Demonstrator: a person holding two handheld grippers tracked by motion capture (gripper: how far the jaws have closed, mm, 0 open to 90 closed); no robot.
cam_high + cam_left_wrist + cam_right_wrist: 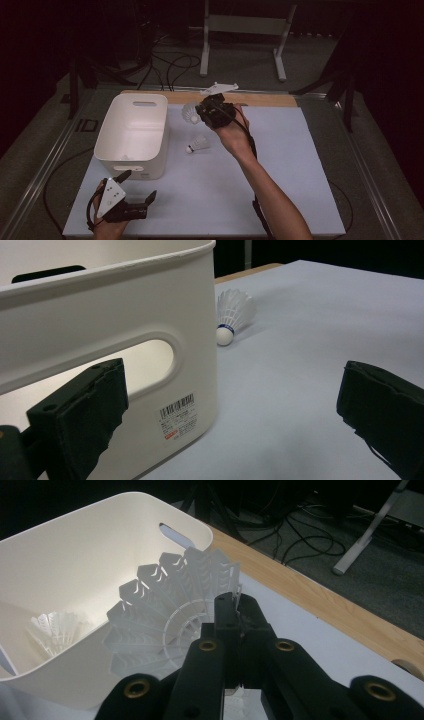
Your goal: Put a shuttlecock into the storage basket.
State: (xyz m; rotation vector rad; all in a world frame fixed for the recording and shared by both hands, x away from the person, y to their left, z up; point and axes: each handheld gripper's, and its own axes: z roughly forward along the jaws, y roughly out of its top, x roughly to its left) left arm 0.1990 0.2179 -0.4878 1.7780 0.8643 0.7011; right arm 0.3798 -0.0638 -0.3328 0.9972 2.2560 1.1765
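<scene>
Shuttlecock (170,615) clamped in right gripper (235,605) beside bin (75,545); another shuttlecock (57,630) inside.

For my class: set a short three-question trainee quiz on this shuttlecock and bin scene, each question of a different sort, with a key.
1. True or false: the right gripper is shut on a shuttlecock.
2. Where does the loose shuttlecock lie? A in the white bin; B on the white mat beside the bin; C on the floor.
3. Fill in: the left gripper has its jaws ____ with nothing between them.

Key: 1 true; 2 B; 3 open.
</scene>
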